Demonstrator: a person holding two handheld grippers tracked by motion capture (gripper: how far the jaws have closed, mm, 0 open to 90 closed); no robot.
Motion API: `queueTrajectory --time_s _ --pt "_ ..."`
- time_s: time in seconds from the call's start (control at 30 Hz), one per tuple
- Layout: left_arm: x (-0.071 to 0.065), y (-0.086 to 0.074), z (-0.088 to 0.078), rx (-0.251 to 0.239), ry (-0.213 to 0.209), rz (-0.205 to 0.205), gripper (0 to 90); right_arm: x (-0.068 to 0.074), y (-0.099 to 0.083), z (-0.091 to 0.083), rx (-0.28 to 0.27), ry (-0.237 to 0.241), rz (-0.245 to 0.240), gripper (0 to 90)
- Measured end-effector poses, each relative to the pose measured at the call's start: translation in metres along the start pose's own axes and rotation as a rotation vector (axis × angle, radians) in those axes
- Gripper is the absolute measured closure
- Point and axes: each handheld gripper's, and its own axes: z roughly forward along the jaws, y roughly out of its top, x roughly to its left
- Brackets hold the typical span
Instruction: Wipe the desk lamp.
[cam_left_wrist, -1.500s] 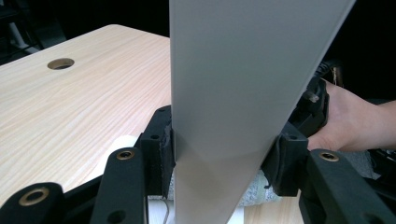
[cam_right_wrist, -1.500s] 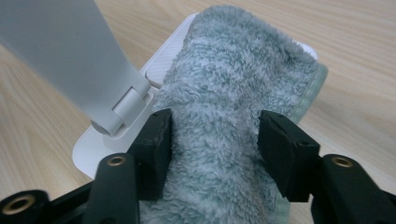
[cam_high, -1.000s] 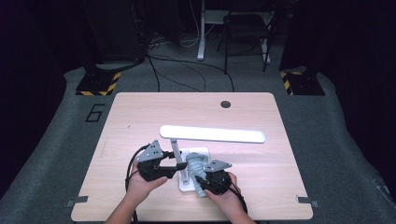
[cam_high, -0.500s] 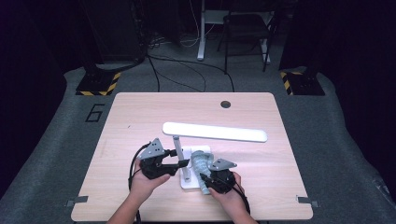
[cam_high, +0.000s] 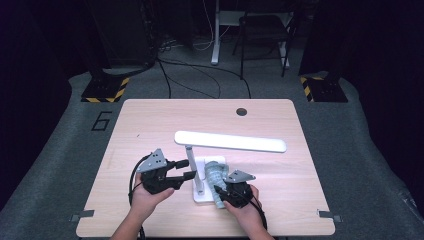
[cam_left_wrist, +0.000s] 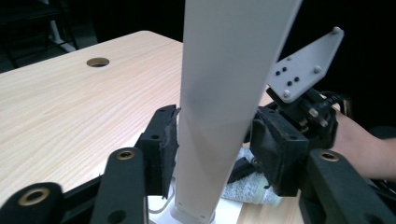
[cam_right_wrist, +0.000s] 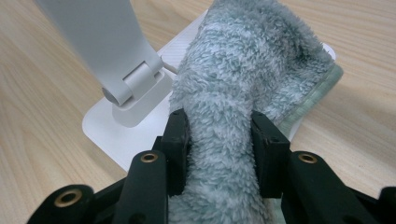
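Observation:
A white desk lamp stands on the table's near half, with a long head bar (cam_high: 230, 141), a slanted stem (cam_high: 192, 165) and a flat base (cam_high: 202, 196). My left gripper (cam_high: 189, 169) reaches in from the left. Its jaws have just been closing, and both pads now lie against the stem (cam_left_wrist: 219, 93). A fluffy grey-green cloth (cam_high: 215, 172) lies across the base's right side. My right gripper (cam_high: 220, 192) is shut on the cloth (cam_right_wrist: 243, 70), bunching it between its pads just beside the stem's hinge (cam_right_wrist: 135, 84).
The wooden table (cam_high: 150, 125) has a round cable hole (cam_high: 242, 111) near its far edge. Both hands sit close to the near edge. Beyond the table are a chair, cables and black-and-yellow striped blocks (cam_high: 107, 90) on the floor.
My right gripper and the cloth have slid slightly right over the lamp base. The lamp head has shifted a little to the right. The left hand has stayed in place.

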Motion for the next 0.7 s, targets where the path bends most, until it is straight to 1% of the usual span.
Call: queueTrajectory --time_s 0.03,0.07,0.1,0.17,0.2,0.23,0.27,0.33,0.37,0.4,0.43,0.47,0.5,0.53,0.57,0.6,0.63,0.67,0.7 --pt "0.001 0.001 -0.001 0.001 -0.005 0.011 54.2 -0.001 0.001 0.000 -0.006 0.002 -0.012 63.2" --pt "0.001 0.001 -0.003 -0.005 0.001 0.009 54.4 0.000 0.002 0.000 0.003 0.004 -0.004 63.4" --pt "0.001 0.002 -0.005 0.001 -0.009 0.004 54.8 -0.001 0.003 -0.001 0.000 0.012 -0.001 63.8" --pt "0.001 0.003 -0.008 -0.006 -0.004 0.021 55.2 0.000 0.007 -0.003 -0.002 0.023 -0.005 64.0" --pt "0.001 0.003 -0.009 -0.005 -0.005 0.019 54.9 0.002 0.009 -0.006 -0.007 0.026 0.003 64.0" --pt "0.000 0.004 -0.010 -0.007 0.002 0.017 54.0 0.004 0.011 -0.008 -0.022 0.030 0.003 64.0" --pt "0.001 0.004 -0.011 -0.013 0.014 0.027 53.3 0.004 0.014 -0.010 -0.026 0.035 -0.009 64.0" --pt "0.001 0.004 -0.013 -0.014 0.013 0.019 52.2 0.007 0.021 -0.016 -0.042 0.050 -0.012 63.9" --pt "0.001 0.003 -0.014 -0.011 0.015 0.024 52.3 0.008 0.024 -0.019 -0.054 0.063 -0.006 63.9" --pt "0.001 0.003 -0.015 -0.009 0.019 0.026 52.5 0.010 0.028 -0.021 -0.063 0.085 -0.012 63.8" --pt "0.002 0.003 -0.015 -0.006 0.024 0.026 52.9 0.012 0.031 -0.022 -0.069 0.084 -0.012 63.8" --pt "0.003 0.003 -0.016 -0.003 0.028 0.036 52.9 0.014 0.032 -0.022 -0.061 0.089 -0.007 63.8" --pt "0.004 0.002 -0.017 -0.008 0.034 0.036 52.9 0.016 0.033 -0.021 -0.052 0.094 -0.013 63.8" --pt "0.005 0.002 -0.017 -0.013 0.036 0.032 53.1 0.018 0.034 -0.019 -0.048 0.097 -0.011 63.8" --pt "0.005 0.001 -0.016 -0.016 0.039 0.024 53.2 0.019 0.033 -0.017 -0.032 0.098 -0.009 63.8" --pt "0.006 0.001 -0.015 -0.010 0.042 0.025 53.2 0.020 0.032 -0.015 -0.026 0.090 -0.001 63.9" --pt "0.007 0.000 -0.015 -0.008 0.042 0.020 53.0 0.019 0.030 -0.011 -0.014 0.093 -0.002 63.9" --pt "0.008 -0.001 -0.013 -0.002 0.046 0.024 53.0 0.020 0.028 -0.009 -0.002 0.094 0.019 63.9" --pt "0.008 -0.002 -0.012 -0.002 0.046 0.020 53.0 0.019 0.026 -0.006 0.008 0.093 0.026 63.9"
